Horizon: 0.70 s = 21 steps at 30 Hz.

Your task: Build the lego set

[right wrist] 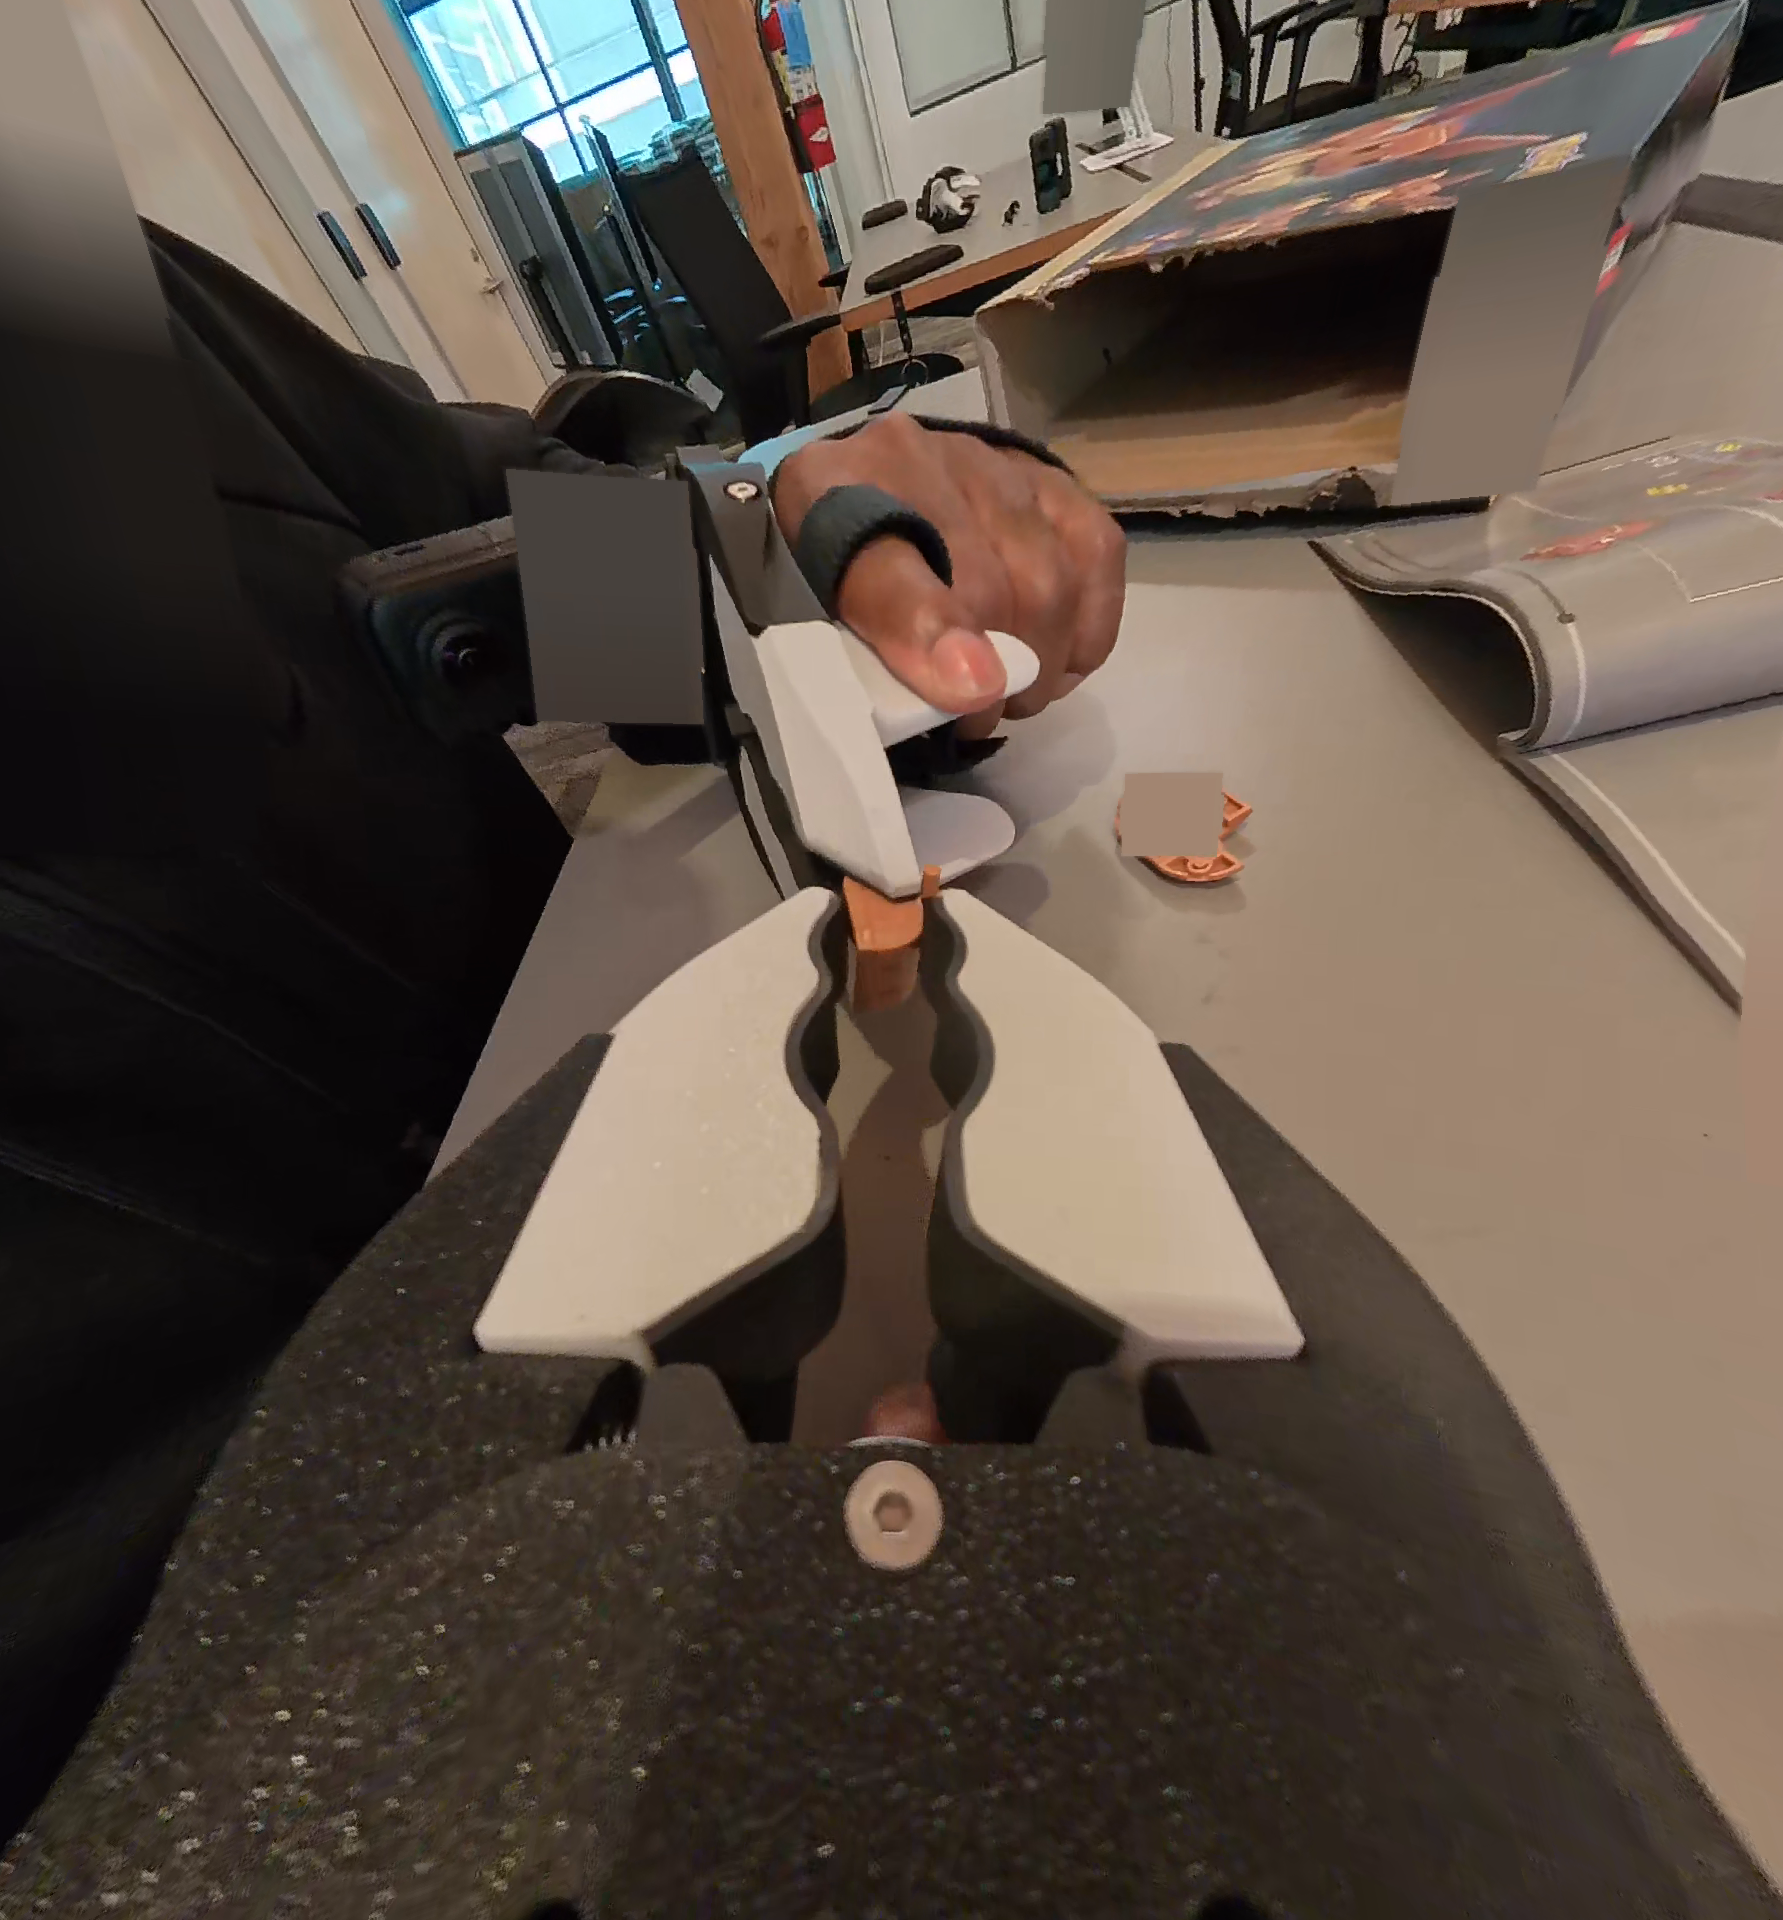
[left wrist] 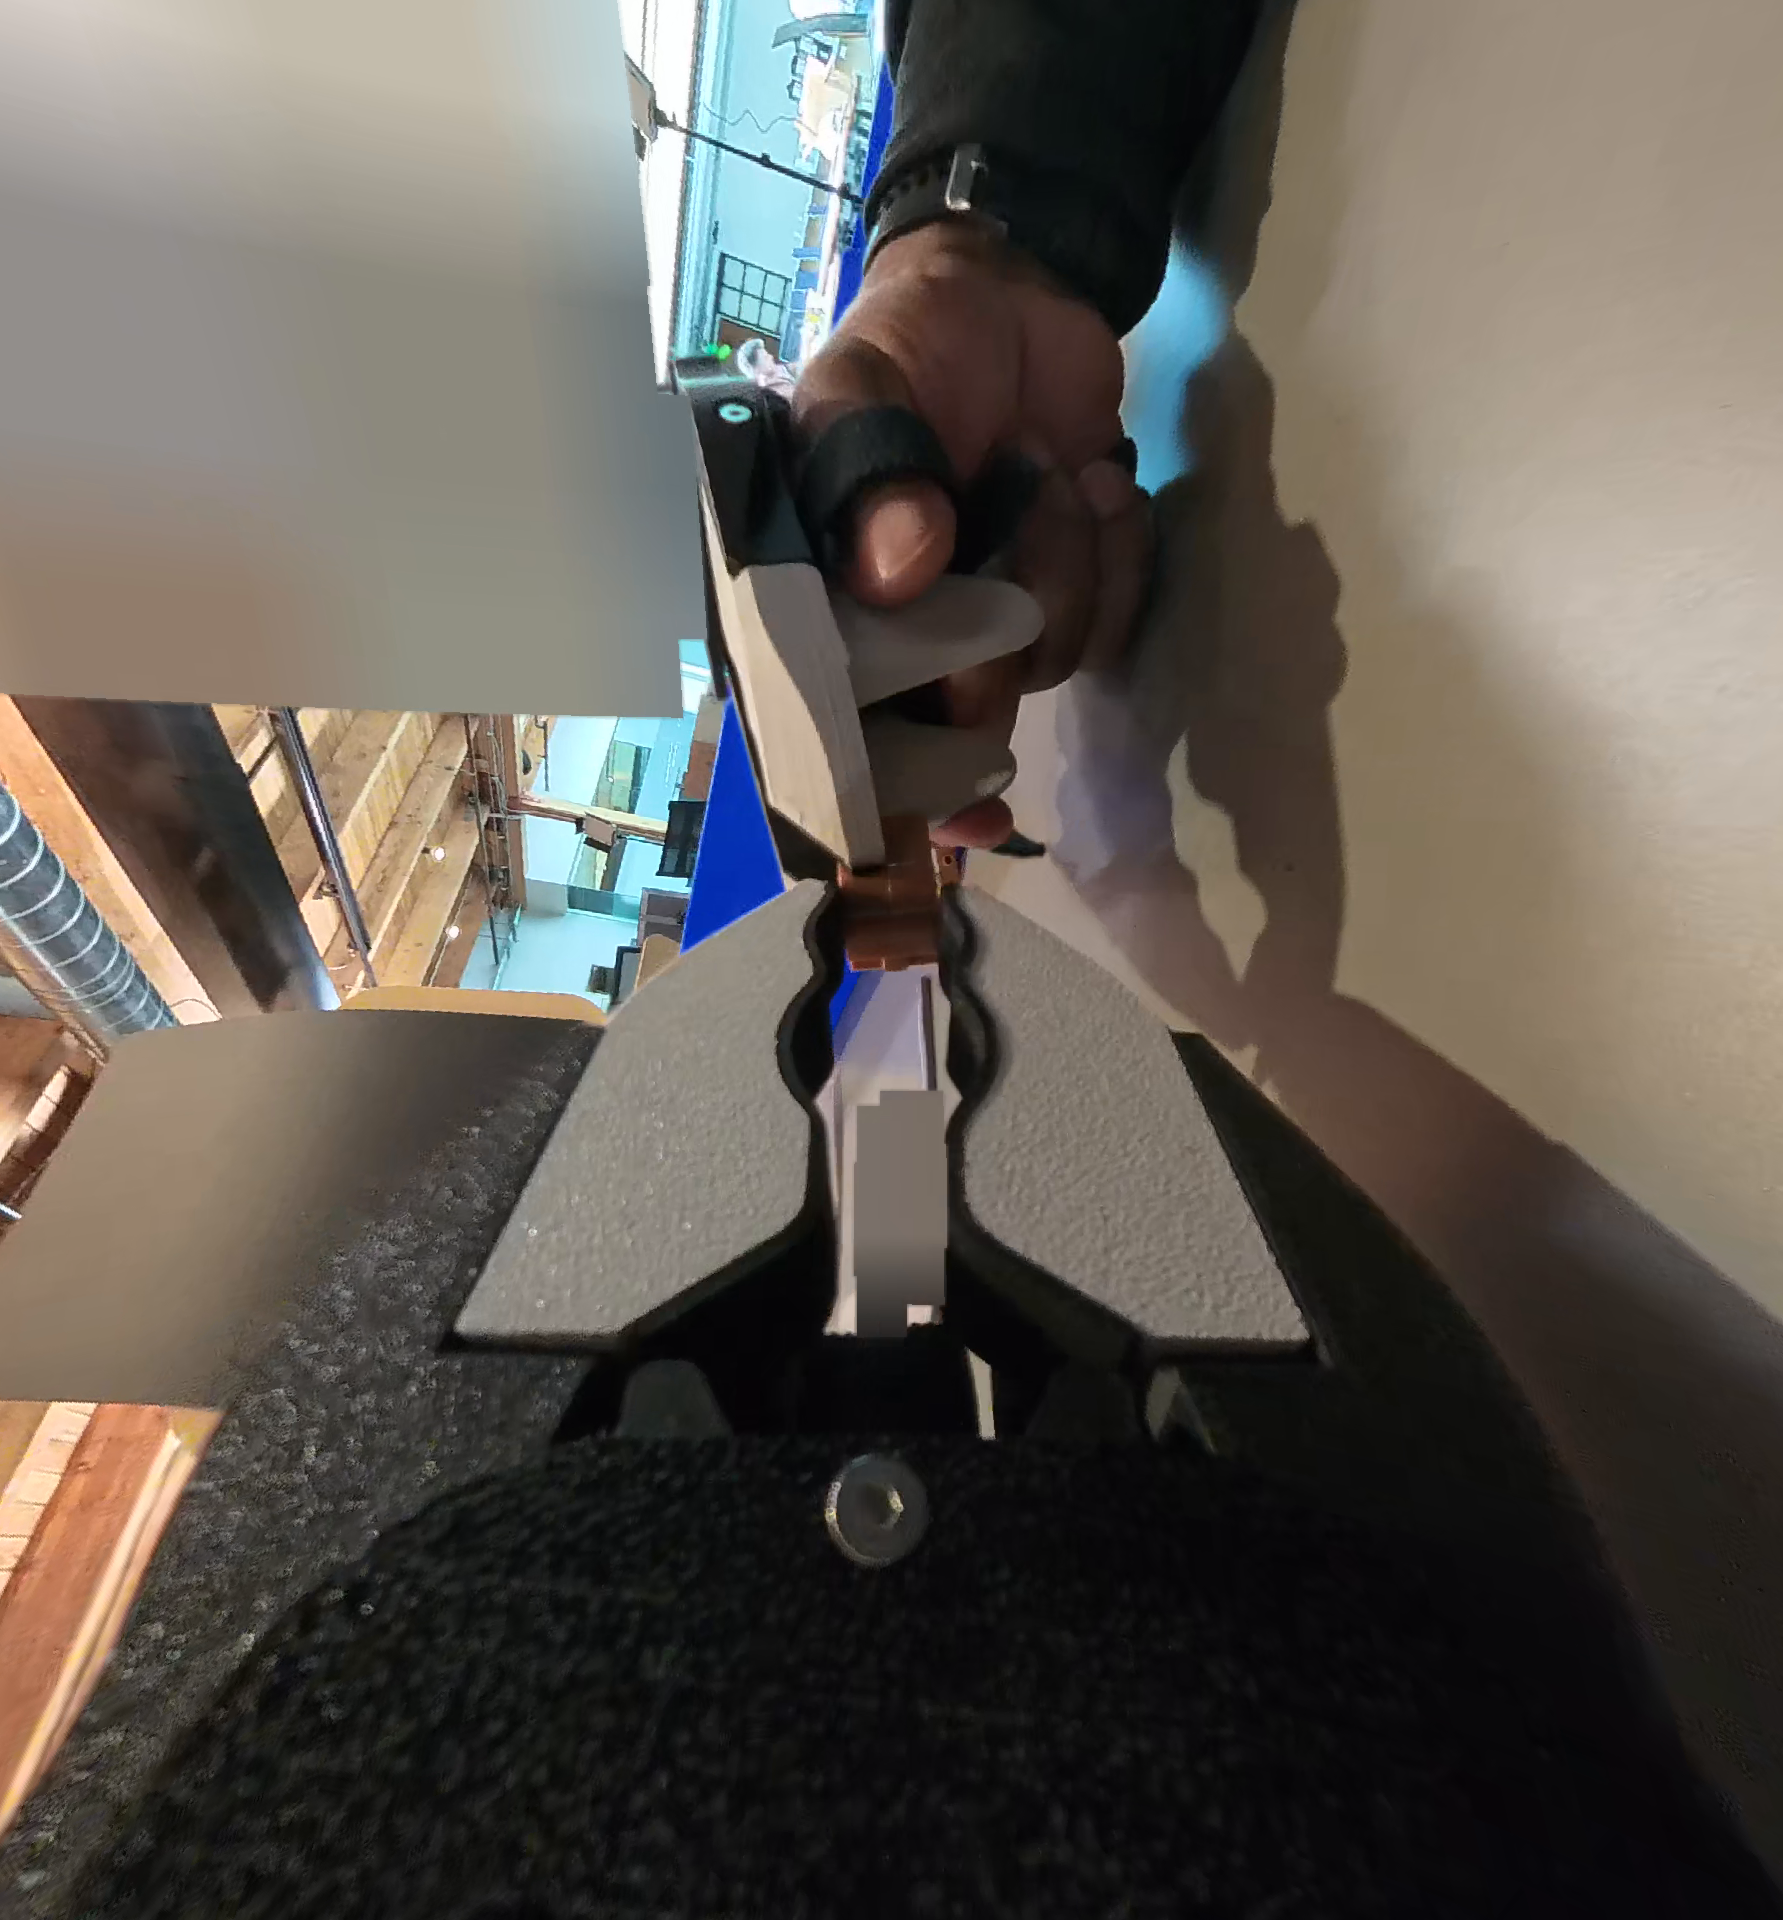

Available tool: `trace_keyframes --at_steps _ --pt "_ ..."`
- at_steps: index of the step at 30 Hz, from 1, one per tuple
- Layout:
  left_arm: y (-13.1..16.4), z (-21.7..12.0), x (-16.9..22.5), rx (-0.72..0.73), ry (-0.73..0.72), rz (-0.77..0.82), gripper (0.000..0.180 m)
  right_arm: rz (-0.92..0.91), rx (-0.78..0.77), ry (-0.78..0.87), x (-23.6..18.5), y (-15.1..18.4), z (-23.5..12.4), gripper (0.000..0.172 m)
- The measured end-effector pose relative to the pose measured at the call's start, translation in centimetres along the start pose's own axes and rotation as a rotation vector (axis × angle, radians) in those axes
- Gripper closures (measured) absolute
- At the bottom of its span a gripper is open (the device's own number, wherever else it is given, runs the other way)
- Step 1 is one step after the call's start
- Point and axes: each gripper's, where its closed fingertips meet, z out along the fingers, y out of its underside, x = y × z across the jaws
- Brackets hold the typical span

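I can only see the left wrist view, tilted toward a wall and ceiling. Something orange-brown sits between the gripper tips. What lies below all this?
Observer: A grey table.
Visitor: Is anything else orange-brown around?
Observer: Yes, small curved orange-brown pieces lie on the table, to the right of the left gripper.
Visitor: Anything bigger there?
Observer: A torn-open cardboard box lies on its side farther back.
Visitor: And beside it?
Observer: An open booklet, its pages curling.
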Motion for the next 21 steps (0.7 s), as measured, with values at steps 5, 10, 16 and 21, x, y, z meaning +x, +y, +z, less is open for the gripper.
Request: trace_keyframes --at_steps 5,10,16,21 --pt "0.6 0.2 0.0 -0.018 0.010 -0.062 0.163 0.057 0.012 0.017 0.7 -0.2 -0.1 0.157" --pt "1.1 0.1 -0.2 -0.033 0.003 -0.090 0.163 0.083 0.007 0.041 1.0 -0.1 -0.1 0.157" --pt "1.1 0.2 -0.3 -0.041 -0.004 -0.099 0.163 0.088 0.011 0.047 1.1 -0.1 -0.2 0.158" --pt "1.1 0.2 -0.1 -0.041 0.004 -0.084 0.163 0.090 -0.007 0.026 0.9 0.1 -0.2 0.159"
